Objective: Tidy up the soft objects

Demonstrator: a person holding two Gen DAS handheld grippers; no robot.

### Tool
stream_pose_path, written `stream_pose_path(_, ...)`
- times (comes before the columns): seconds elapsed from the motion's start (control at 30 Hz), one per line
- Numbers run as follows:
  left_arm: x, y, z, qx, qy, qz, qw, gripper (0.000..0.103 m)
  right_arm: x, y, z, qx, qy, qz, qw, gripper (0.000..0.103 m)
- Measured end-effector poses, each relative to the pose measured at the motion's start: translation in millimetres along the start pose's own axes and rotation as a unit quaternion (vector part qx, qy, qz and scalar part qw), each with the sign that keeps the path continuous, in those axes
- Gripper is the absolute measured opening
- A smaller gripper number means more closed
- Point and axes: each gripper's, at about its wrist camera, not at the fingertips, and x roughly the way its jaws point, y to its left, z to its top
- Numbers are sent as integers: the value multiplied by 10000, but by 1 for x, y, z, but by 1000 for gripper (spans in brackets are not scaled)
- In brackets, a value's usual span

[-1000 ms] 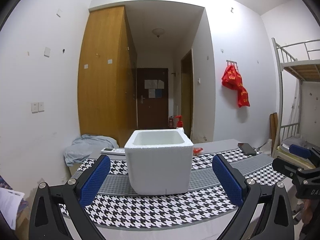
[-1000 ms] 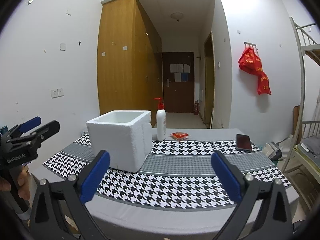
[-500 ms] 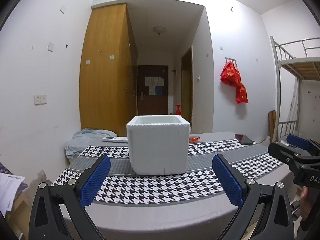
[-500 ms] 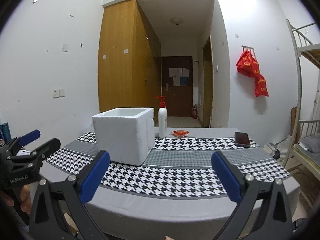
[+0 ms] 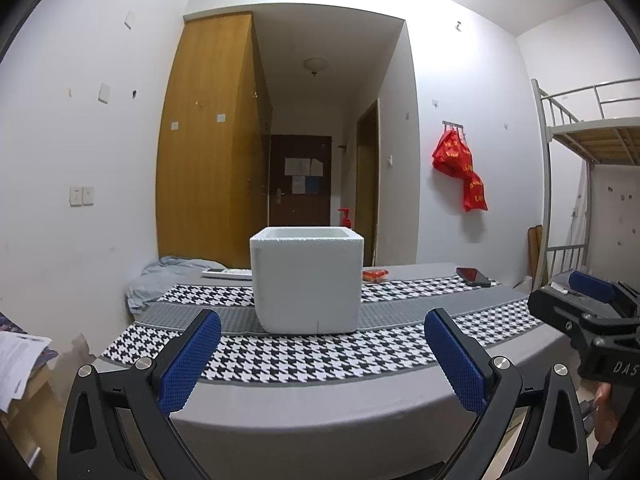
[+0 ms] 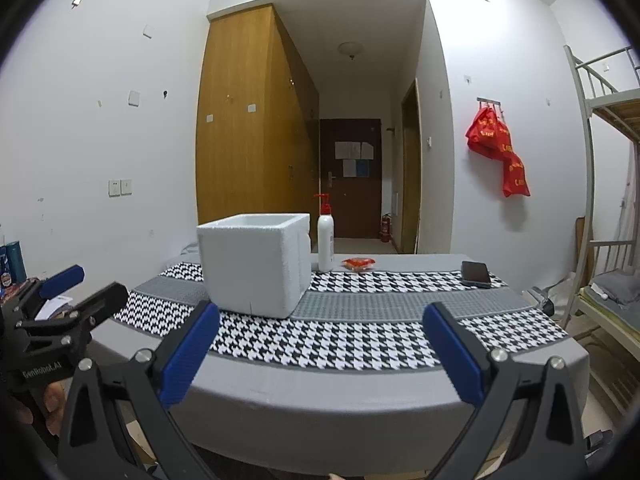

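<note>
A white foam box point(image 5: 306, 280) point(image 6: 256, 264) stands open-topped on the table's houndstooth runner point(image 5: 320, 356). A crumpled grey-blue cloth point(image 5: 160, 280) lies at the table's far left corner. A small red packet point(image 5: 374, 275) point(image 6: 359, 263) rests behind the box to the right. My left gripper point(image 5: 322, 360) is open and empty, held off the table's near edge and facing the box. My right gripper point(image 6: 320, 356) is also open and empty at the near edge, to the right of the box. Each gripper shows in the other's view: right gripper point(image 5: 556, 292), left gripper point(image 6: 94, 284).
A white pump bottle point(image 6: 325, 244) stands behind the box. A black phone point(image 6: 475, 274) lies at the right end of the runner, and a white remote point(image 5: 226, 273) sits beside the cloth. A bunk bed frame point(image 6: 592, 200) rises on the right, papers point(image 5: 16, 360) lie low left.
Both grippers have drawn back from the table and dropped lower; the box looks smaller and its inside no longer shows. Both stay open.
</note>
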Motion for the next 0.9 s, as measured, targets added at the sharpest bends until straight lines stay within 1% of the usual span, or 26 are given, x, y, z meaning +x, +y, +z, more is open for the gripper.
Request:
stream_pose_path(0.1,-7,-2,-1,59,-31,-25,10000,102,-5,4,-4,-66,36,17,10000,103)
stream_pose_path(0.27,-12,0,1,82,-129,20,9999,102,-12,9,-3,-132,-75,119,9998,103)
stream_pose_path(0.43,-8,1,-6,28,-21,-66,10000,102,-7,10,-4,-130,-38,136,9998,103)
stream_pose_path(0.77,-8,-2,-8,102,58,-46,9999,102,-9,14,-8,-186,29,171,9997,103)
stream_pose_path(0.9,-9,-1,-8,84,30,-42,10000,102,-9,12,-8,-172,57,152,9997,103)
